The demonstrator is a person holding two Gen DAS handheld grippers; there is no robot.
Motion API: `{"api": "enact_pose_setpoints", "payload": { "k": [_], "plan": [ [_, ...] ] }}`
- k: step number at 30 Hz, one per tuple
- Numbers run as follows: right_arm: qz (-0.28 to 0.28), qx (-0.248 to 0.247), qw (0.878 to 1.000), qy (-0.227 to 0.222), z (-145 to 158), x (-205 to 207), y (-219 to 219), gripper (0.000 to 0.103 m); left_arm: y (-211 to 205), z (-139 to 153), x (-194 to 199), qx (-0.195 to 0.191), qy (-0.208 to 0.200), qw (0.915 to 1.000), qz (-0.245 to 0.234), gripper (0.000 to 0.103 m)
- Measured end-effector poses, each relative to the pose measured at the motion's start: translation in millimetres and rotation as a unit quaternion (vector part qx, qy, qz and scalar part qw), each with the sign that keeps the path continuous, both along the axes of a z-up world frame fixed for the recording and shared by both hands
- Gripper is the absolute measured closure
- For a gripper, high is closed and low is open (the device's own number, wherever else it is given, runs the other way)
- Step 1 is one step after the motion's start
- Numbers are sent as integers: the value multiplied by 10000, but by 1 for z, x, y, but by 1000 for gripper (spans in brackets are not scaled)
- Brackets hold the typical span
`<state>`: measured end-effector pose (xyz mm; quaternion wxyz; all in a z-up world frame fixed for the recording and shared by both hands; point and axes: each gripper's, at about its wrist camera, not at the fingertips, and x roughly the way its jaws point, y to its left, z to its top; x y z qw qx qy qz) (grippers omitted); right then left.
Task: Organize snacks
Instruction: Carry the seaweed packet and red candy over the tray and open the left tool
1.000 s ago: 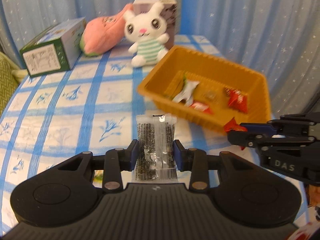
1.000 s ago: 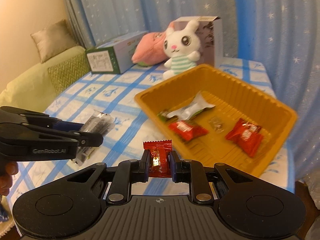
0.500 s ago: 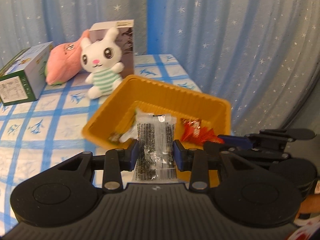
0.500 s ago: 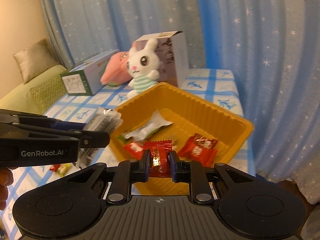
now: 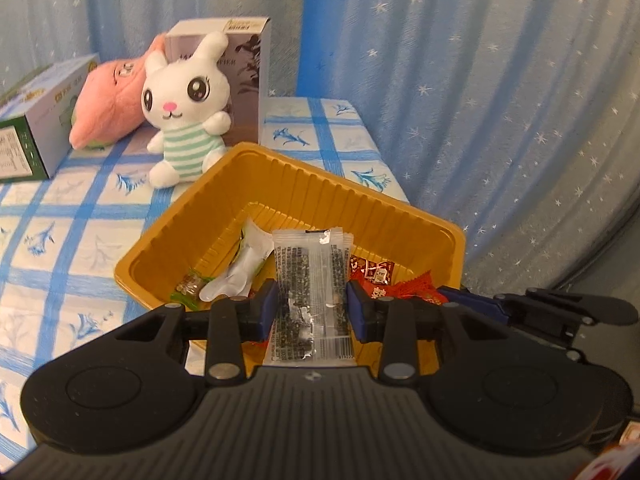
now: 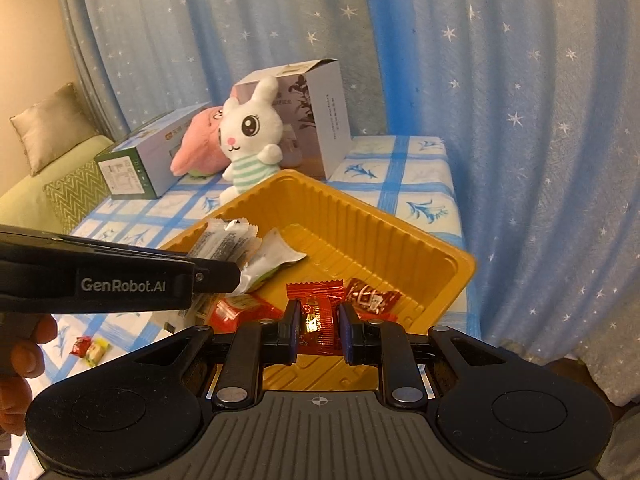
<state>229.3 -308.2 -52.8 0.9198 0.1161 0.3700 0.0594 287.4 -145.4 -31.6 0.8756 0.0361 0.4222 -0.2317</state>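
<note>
My left gripper (image 5: 312,314) is shut on a clear packet of dark snack (image 5: 310,280) and holds it over the near edge of the orange tray (image 5: 320,184). My right gripper (image 6: 318,334) is shut on a red candy wrapper (image 6: 316,308), also over the tray's near side (image 6: 400,216). The tray holds a white wrapper (image 6: 272,258), a red packet (image 6: 372,298), another red packet (image 6: 240,308) and a small green-ended candy (image 5: 188,288). The left gripper shows in the right wrist view (image 6: 216,276) with its packet (image 6: 224,242). The right gripper's finger (image 5: 560,308) shows in the left wrist view.
A white bunny plush (image 5: 184,108), a pink plush (image 5: 112,100), a tall box (image 5: 240,76) and a green-white box (image 5: 36,120) stand behind the tray on the blue checked tablecloth (image 5: 60,220). Two small candies (image 6: 90,348) lie on the cloth at left. Curtains hang behind.
Both grippers have moved forward and right with their snacks, from the open cloth to over the near side of the tray. Both stay shut.
</note>
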Motion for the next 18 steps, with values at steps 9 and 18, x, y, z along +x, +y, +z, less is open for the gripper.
{"api": "enact_pose_setpoints", "payload": {
  "k": [9,18],
  "plan": [
    [-2,2,10000,85,-8,12,-9,82,-10,-21,16,64,314,9993,196,69],
    [-24,20,9998,182,-16,16,-14,82,-17,-42,24,116,711,9972,182,70]
  ]
}}
